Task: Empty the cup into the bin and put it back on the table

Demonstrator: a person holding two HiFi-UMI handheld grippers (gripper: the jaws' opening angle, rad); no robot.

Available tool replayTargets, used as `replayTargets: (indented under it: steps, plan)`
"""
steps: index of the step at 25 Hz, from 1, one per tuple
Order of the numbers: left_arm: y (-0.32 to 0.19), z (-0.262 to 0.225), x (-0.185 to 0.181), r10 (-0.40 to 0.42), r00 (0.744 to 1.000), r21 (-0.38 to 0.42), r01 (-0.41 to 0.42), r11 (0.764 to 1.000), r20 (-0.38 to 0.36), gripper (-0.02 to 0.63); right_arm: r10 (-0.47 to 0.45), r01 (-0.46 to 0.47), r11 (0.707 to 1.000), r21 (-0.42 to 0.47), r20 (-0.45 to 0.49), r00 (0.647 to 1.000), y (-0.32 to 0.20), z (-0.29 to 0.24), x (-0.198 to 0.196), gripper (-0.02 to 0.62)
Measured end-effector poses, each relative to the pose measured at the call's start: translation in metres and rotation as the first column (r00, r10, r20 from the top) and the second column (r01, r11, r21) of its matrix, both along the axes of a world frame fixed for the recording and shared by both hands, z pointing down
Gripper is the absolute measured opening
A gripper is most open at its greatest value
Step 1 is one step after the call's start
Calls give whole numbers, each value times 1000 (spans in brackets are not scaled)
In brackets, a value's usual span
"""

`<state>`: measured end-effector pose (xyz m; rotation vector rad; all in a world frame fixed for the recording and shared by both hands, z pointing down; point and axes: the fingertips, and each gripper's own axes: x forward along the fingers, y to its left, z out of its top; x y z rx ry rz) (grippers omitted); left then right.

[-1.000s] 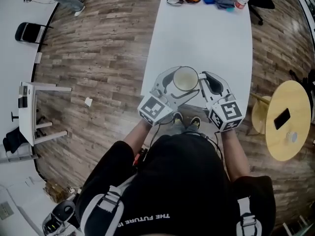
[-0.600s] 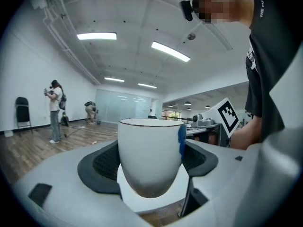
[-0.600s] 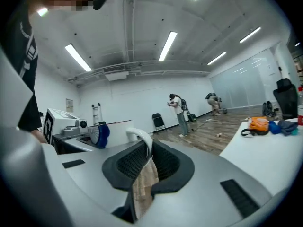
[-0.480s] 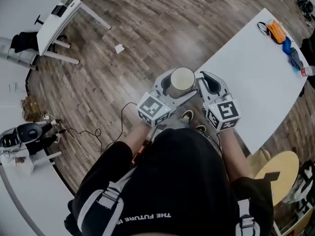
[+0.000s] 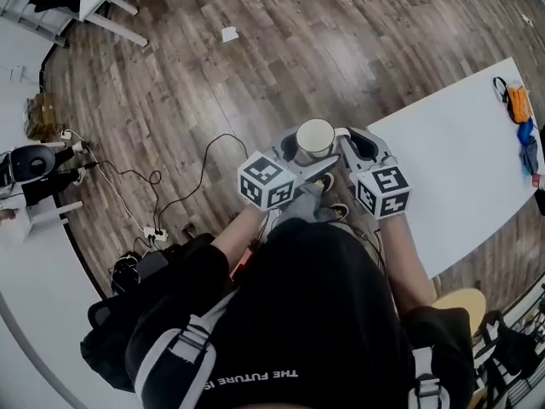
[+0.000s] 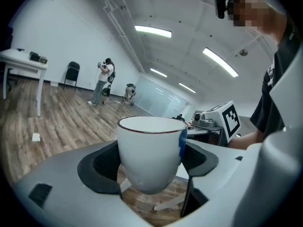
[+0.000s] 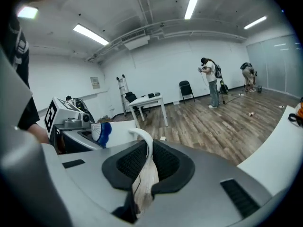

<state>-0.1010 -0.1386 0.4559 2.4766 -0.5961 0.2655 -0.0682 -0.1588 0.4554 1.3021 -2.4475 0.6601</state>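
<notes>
Wood floor fills most of head view, white table at R, its near corner just beside the grippers, person's black-clad torso at bottom. L gripper stands wide w/ dark pads pressed on either side of the white cup body, R gripper narrow, pinched on the cup's handle. Cup upright, mouth up, held in air betw both grippers over the floor, just off the table edge, not resting on it; blue mark on its side near the handle
</notes>
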Motion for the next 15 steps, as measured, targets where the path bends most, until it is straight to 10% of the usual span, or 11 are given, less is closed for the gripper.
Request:
replayTargets:
  steps: [6, 15]
  plan:
    - [4, 73, -30, -60, 998, -240, 60, 969, 5, 377, -33, 34, 958, -286, 7, 999, 5, 81, -31, 48]
    - [20, 143, -52, -103, 994, -420, 105, 901, 27, 376, -89, 71, 895, -440, -21, 996, 18, 153, -54, 48]
